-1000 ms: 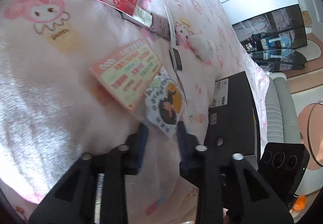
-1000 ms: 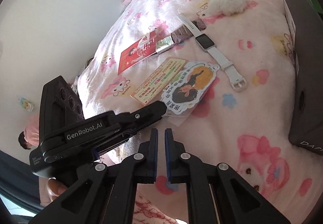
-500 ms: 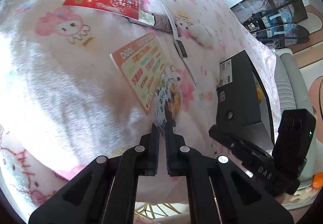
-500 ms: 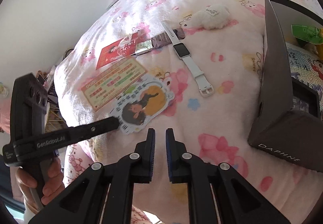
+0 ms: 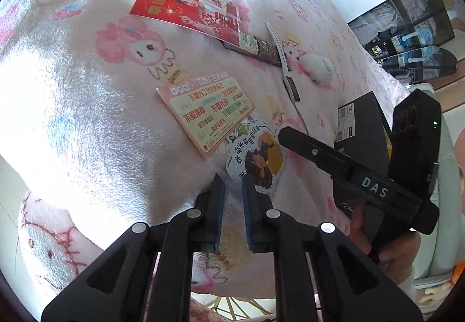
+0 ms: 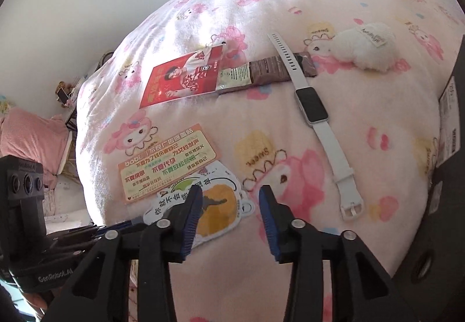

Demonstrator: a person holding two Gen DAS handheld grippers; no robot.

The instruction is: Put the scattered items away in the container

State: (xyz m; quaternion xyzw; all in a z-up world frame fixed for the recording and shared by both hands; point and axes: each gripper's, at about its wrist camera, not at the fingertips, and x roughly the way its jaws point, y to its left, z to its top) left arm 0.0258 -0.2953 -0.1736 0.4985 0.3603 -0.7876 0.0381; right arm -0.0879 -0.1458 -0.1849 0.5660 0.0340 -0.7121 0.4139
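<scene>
A cartoon die-cut card (image 5: 257,157) (image 6: 216,210) lies on the pink blanket, partly over an orange card (image 5: 207,111) (image 6: 165,166). My left gripper (image 5: 232,179) is nearly shut at the card's near edge, with nothing clearly between the pads. My right gripper (image 6: 229,192) is open, its jaws straddling the card's right part; it also shows in the left wrist view (image 5: 290,134). Farther off lie a red card (image 6: 181,76), a brown sachet (image 6: 266,72), a white watch (image 6: 312,108) and a white plush (image 6: 366,46). The black box (image 5: 363,124) stands at the right.
The blanket-covered bed (image 6: 290,2) drops off at the near and left edges. A pink chair (image 6: 32,139) stands beyond the bed at the left. Dark shelves (image 5: 407,22) stand at the far right of the room.
My left gripper closed from wide open, then parted slightly at the card's edge. My right gripper went from shut to open and came down over the cartoon card.
</scene>
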